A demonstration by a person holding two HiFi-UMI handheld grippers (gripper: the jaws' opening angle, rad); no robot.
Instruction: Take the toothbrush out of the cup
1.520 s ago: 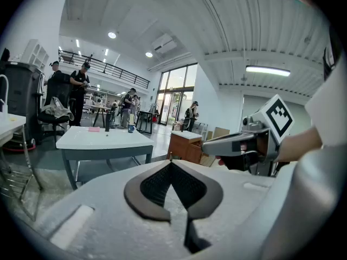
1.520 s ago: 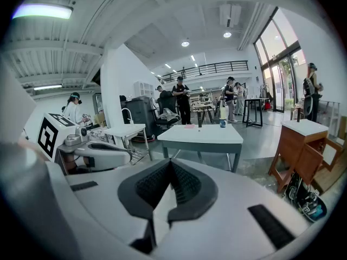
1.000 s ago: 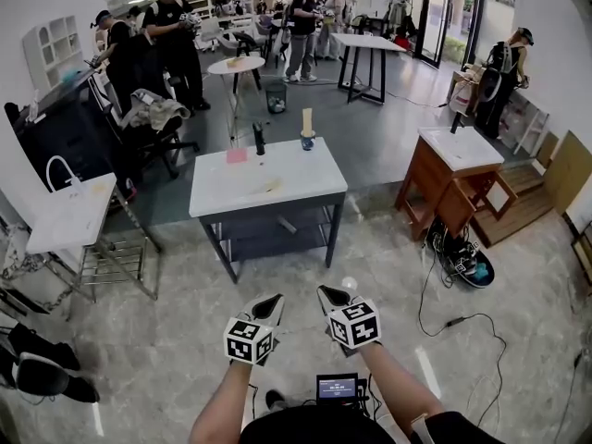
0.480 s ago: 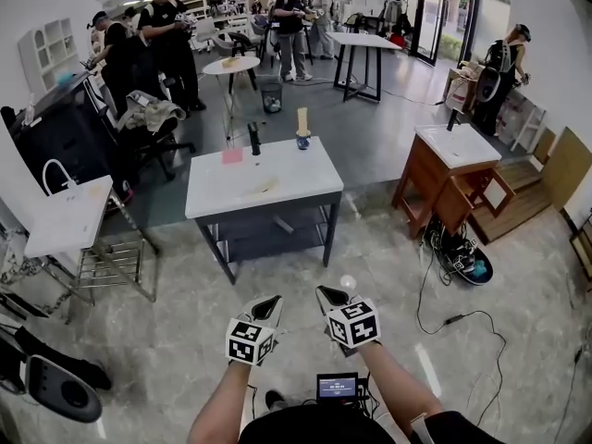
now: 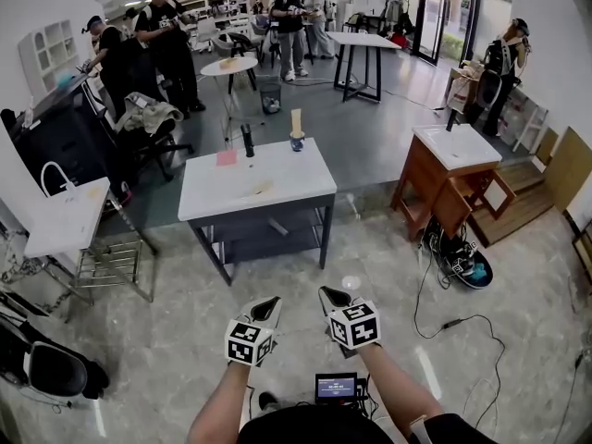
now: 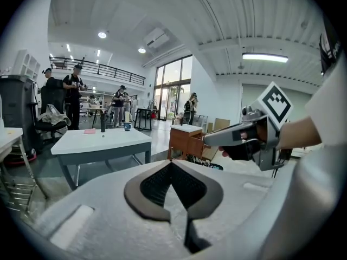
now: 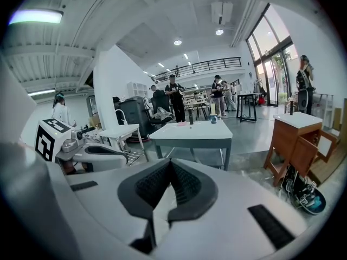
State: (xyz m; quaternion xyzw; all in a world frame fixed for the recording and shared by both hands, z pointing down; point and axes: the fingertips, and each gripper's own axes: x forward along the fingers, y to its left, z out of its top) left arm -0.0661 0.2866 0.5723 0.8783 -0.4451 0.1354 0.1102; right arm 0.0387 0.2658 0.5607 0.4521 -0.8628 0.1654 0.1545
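Far ahead, a white table (image 5: pixel 254 188) carries a small blue cup (image 5: pixel 297 142) at its back edge, with a pale toothbrush (image 5: pixel 296 121) standing upright in it. The cup (image 6: pixel 127 126) shows tiny in the left gripper view, and as a speck (image 7: pixel 213 119) in the right gripper view. Both grippers hover over the floor, well short of the table, side by side. My left gripper (image 5: pixel 264 309) is shut and empty, its pads meeting at the tip (image 6: pixel 171 164). My right gripper (image 5: pixel 335 298) is also shut with nothing in it (image 7: pixel 169 163).
A dark bottle-like post (image 5: pixel 247 140) and a pink pad (image 5: pixel 227 157) share the table. A wooden washstand (image 5: pixel 453 169) stands to the right, a white sink stand (image 5: pixel 69 215) to the left. Cables (image 5: pixel 444 322) trail over the floor. Several people stand at the back.
The table and cup have slid a little left and up in the head view. Both grippers keep their place in the picture, shut and side by side.
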